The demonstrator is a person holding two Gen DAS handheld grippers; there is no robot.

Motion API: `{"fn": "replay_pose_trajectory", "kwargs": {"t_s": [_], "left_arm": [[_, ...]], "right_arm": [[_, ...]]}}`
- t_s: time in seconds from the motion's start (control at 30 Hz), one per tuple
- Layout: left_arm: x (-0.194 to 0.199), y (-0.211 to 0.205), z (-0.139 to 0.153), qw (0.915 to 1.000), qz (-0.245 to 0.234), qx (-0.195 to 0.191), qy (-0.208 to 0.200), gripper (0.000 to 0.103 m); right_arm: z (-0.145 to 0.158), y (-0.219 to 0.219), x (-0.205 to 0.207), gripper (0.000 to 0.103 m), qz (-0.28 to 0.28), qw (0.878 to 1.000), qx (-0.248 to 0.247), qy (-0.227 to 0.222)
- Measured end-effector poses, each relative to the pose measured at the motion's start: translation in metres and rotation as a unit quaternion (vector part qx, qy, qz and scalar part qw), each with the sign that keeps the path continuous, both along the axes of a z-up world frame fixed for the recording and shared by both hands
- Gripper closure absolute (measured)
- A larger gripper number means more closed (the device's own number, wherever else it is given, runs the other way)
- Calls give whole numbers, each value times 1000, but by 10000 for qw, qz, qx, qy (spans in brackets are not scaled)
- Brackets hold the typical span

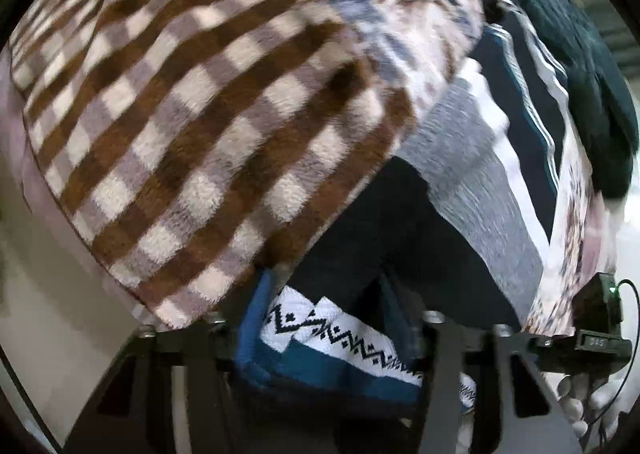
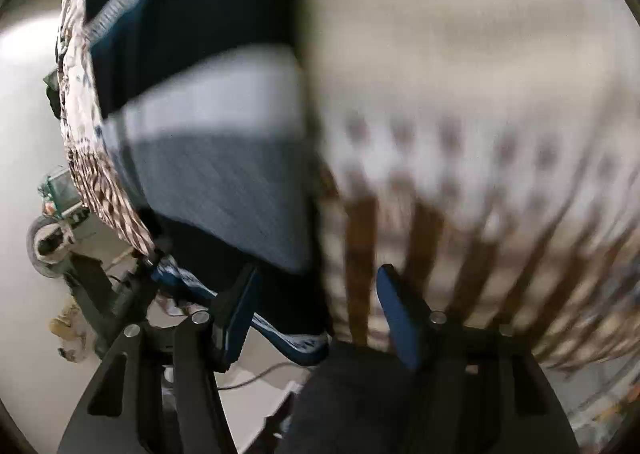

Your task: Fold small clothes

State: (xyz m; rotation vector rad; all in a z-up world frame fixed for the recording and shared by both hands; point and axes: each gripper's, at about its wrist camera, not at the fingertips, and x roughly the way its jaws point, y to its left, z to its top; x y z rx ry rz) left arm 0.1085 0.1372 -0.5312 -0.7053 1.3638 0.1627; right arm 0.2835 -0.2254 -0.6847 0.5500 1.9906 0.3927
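Two close fisheye views, both nearly filled with cloth. In the left wrist view, a knit garment [image 1: 500,157] with navy, grey and white bands hangs in front of the camera. Its patterned white and teal edge [image 1: 332,334] lies between the blue pads of the left tongs [image 1: 320,330], which appear clenched on it. A fuzzy brown-and-white checked blanket [image 1: 180,125] covers most of the view behind and to the left.

In the right wrist view, the same garment [image 2: 208,157] hangs to the left, heavily blurred. The right tongs [image 2: 316,318] stand with the pads apart; dark fabric and the patterned edge [image 2: 296,342] pass through the gap, but whether they are gripping it cannot be told. The checked blanket [image 2: 480,173] is a blur on the right. The left tongs show small at lower left, beside a pale counter [image 2: 24,93].

The garment looks soft, light and floppy, likely to sag and stretch. The thicker patterned edge looks the firmest place to pinch, with the tongs set well apart along it.
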Motion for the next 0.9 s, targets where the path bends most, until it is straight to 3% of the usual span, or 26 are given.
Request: {"fn": "replay_pose_trajectory", "kwargs": {"t_s": [0.1,0.13,0.17,0.2,0.33,0.43,0.53,0.6,0.63,0.67,0.7,0.8,0.9], "left_arm": [[1,-10,7,9987,-471,161,-141,92],[2,-11,7,9983,-532,150,-162,92],[3,-10,8,9981,-573,140,-183,93],[3,-7,9,9980,-601,54,-183,94],[3,5,10,9957,-845,-272,-253,94],[5,11,-2,9896,-1348,-458,-205,94],[16,22,0,9855,-1451,-855,-185,89],[22,30,2,9832,-1445,-1073,-292,74],[21,32,1,9814,-1461,-1194,-351,68],[23,34,-3,9796,-1448,-1348,-358,55],[24,35,-7,9776,-1422,-1507,-365,49],[26,29,-20,9735,-1508,-1678,-367,41],[29,22,-19,9726,-1675,-1563,-403,42]], "right_arm": [[-5,5,-23,41,-322,9979,496,-260],[-3,7,-28,48,-401,9964,595,-455],[-2,8,-34,74,-463,9953,614,-582],[-1,7,-39,90,-519,9952,534,-635],[22,-10,-60,94,-1141,9897,168,-851],[26,-8,-67,94,-1312,9877,15,-848],[28,-11,-57,89,-1380,9874,-106,-765],[27,-9,-59,82,-1386,9871,-99,-793],[25,-10,-61,68,-1400,9867,-102,-825],[18,-8,-61,60,-1427,9860,-29,-857],[13,-1,-64,58,-1432,9860,88,-853],[-1,7,-75,54,-1558,9844,239,-782],[-15,9,-84,54,-1804,9799,464,-715]]}}
